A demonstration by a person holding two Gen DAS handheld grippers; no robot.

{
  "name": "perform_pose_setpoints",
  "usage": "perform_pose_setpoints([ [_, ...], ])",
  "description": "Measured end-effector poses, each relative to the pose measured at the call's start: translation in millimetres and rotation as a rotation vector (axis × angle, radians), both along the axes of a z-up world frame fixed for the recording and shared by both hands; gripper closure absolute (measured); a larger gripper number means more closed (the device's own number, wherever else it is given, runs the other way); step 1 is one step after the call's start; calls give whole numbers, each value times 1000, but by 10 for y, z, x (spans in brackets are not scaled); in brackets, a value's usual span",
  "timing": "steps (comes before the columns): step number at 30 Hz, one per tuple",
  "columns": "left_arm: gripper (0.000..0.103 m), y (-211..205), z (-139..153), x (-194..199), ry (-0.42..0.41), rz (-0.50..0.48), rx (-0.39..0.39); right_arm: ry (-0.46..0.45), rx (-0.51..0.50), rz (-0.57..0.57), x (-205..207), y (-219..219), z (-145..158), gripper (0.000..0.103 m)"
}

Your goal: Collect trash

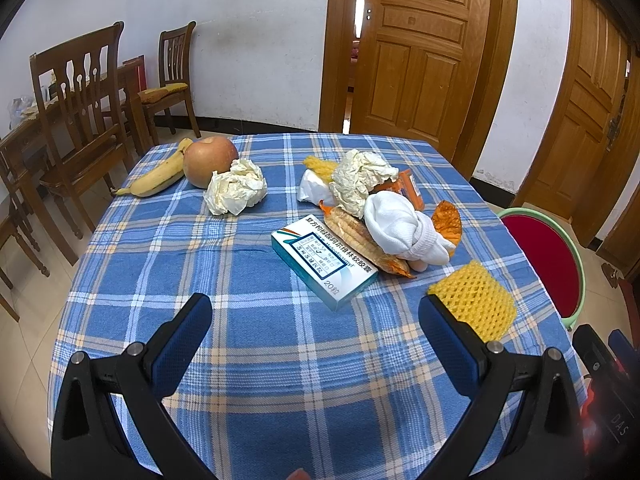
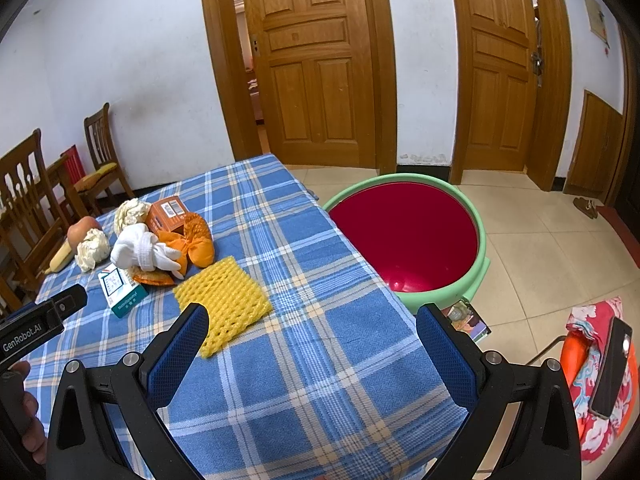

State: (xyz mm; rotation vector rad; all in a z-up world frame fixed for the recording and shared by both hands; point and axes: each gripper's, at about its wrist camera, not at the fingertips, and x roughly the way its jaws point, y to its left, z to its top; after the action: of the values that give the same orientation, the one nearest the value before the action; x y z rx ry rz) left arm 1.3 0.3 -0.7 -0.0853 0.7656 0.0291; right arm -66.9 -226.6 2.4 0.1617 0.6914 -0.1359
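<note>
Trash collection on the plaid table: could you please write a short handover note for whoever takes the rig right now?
Left gripper: open, empty, above the tablecloth.
Right gripper: open, empty, nearest the yellow foam net.
Trash on the table: two crumpled paper balls, medicine box, orange box, orange wrappers, white gloves.
Apple and banana sit at the far left.
Red basin with green rim stands off the table's right edge, with nothing visible inside.
Done: nothing apparent. Left: all the trash.

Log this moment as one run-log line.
left claw: open, empty | right claw: open, empty | yellow foam net: on tablecloth | red basin: beside table
</note>
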Motion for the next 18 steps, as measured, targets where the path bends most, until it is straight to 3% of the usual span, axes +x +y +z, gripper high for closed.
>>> perform_pose_setpoints([
  [18, 2, 162, -112, 31, 17, 13, 12, 32, -2, 7, 43, 47, -113, 0],
])
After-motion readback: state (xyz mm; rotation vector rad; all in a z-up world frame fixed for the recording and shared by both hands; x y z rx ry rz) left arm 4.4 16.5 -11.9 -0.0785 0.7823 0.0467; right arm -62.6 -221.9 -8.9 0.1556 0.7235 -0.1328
